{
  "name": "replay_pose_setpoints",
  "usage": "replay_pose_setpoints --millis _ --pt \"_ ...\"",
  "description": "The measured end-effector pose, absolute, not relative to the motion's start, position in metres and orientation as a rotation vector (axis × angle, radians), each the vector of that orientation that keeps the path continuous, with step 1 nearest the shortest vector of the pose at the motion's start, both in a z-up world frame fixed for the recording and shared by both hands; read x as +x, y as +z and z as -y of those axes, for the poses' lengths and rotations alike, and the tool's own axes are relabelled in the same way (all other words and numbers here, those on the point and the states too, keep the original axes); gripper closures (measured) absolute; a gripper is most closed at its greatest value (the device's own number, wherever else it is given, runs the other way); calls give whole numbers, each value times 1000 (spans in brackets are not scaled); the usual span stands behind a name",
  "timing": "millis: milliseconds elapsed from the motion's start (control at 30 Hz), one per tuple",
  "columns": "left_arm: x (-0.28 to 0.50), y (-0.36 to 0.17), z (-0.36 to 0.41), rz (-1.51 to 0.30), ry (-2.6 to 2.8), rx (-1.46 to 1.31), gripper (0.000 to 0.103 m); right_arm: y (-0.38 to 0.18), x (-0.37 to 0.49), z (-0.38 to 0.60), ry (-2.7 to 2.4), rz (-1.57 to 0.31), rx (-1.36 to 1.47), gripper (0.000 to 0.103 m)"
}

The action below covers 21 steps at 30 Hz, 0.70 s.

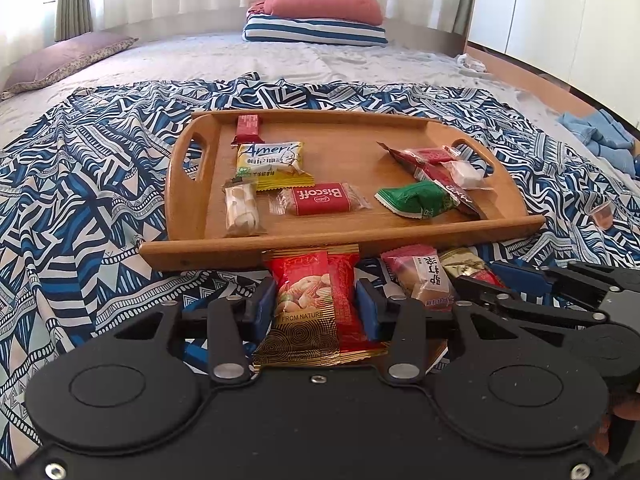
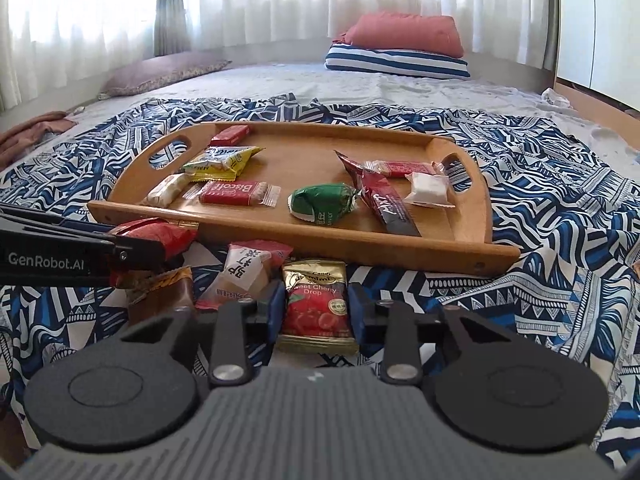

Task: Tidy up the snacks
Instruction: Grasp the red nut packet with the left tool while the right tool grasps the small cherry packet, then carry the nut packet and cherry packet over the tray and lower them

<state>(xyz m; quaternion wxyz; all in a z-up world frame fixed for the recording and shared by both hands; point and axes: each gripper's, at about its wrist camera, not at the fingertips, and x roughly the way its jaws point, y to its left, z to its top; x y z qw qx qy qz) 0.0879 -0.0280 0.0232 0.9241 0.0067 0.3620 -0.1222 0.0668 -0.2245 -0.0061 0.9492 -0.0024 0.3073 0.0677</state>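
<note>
Snacks fill our view at lower centre: our left hand-held gripper point(image 1: 316, 308) pinches a red-and-gold nut packet point(image 1: 316, 312) between its blue pads, just before the wooden tray point(image 1: 208, 254). Our right hand-held gripper point(image 2: 316, 308) pinches a cherry drop packet point(image 2: 316, 304) lying on the patterned cloth point(image 2: 520, 304). Between them sits a pink-topped pastry packet point(image 2: 248, 272). On the tray, mid-frame, we see a Biscoff biscuit point(image 1: 318, 199) and a green packet point(image 1: 416, 199).

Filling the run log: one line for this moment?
left gripper: shut on almond packet | right gripper: shut on cherry drop packet | tray: ahead
</note>
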Motion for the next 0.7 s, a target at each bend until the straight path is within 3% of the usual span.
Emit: replay_pose_setpoints --millis 700 --pt "94 42 22 -725 -218 -30 62 26 61 231 107 -568 18 64"
